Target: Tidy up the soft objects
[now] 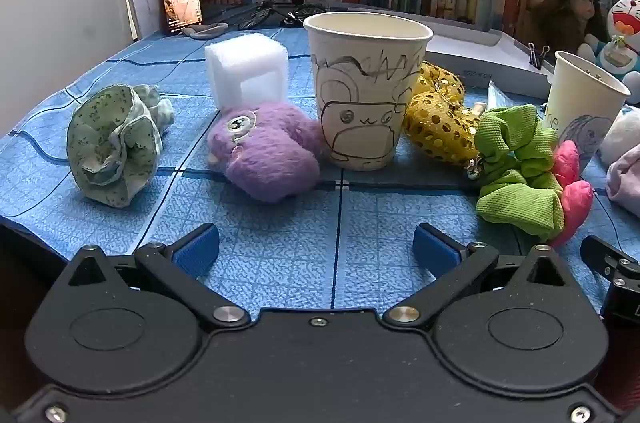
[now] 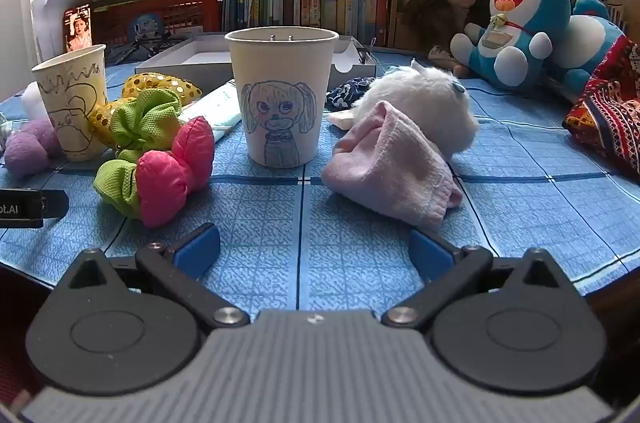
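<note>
Both pairs of blue-padded fingers stand spread wide with only blue checked tablecloth (image 1: 280,263) between them: the left gripper (image 1: 316,247) faces a paper cup (image 1: 366,87) drawn with a black-line animal, and the right gripper (image 2: 314,247) faces a second cup (image 2: 280,95) drawn with a long-eared dog.

By the first cup lie a crumpled pale-green floral scrunchie (image 1: 114,143), a fuzzy purple plush (image 1: 266,151) touching the cup's base, and a white foam block (image 1: 248,67) upright behind the plush. A gold sequined scrunchie (image 1: 438,111) sits just behind a lime-green woven scrunchie (image 1: 516,167), which touches a puffy, shiny pink bow (image 2: 172,167).

Right of the second cup, a folded soft pink sock (image 2: 390,167) leans against a fluffy white plush (image 2: 432,103).
</note>
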Demonstrator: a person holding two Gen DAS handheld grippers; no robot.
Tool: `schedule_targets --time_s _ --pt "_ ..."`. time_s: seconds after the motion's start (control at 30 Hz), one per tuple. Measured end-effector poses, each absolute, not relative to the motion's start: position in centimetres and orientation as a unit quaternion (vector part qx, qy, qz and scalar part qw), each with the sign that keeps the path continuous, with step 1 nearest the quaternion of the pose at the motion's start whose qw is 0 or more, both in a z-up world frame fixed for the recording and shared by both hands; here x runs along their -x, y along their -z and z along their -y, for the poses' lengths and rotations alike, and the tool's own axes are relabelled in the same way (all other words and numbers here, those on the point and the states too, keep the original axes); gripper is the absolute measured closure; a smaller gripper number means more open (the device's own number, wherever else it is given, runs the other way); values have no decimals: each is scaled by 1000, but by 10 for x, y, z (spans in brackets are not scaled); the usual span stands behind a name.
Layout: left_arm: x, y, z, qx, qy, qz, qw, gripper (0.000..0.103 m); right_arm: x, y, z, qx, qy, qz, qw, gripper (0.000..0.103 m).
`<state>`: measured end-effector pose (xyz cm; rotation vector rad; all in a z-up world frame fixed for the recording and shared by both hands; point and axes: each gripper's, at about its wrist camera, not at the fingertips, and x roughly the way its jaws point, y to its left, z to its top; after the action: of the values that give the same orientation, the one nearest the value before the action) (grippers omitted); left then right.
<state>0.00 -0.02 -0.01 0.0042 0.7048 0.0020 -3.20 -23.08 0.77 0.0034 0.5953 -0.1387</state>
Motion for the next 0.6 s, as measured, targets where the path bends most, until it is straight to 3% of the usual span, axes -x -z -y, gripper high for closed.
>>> schedule_targets --time_s 0.6 --pt "0 0 0 -1 -1 -349 937 0 31 -8 230 -1 70 -296 953 0"
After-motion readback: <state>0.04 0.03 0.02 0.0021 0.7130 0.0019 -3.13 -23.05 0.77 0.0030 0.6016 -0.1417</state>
